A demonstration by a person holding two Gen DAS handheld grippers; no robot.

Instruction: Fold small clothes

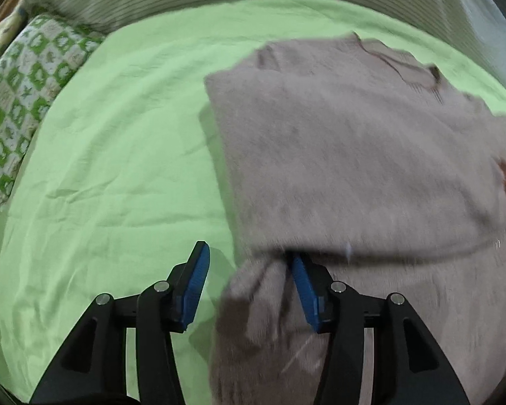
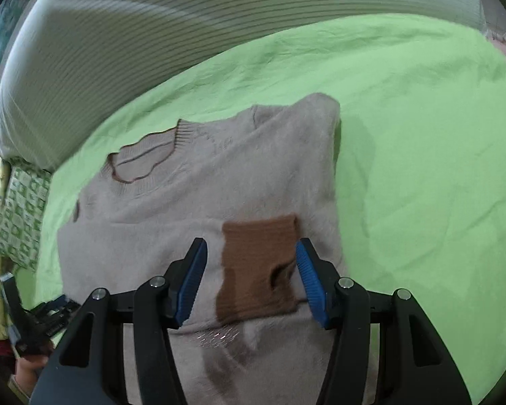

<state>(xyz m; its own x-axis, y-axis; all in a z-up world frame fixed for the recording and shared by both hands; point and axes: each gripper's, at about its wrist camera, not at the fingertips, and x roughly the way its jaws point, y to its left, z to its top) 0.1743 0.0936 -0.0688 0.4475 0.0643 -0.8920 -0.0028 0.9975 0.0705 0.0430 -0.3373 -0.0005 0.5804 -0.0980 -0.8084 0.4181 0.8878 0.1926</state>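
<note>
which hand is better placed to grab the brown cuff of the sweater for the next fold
Right, probably. The right claw hangs open directly over the brown cuff, which sits between its pads. The left claw is open at the sweater's other edge, over a beige fold.

Two close downward views, shared sweater (image 1: 354, 155)
</note>
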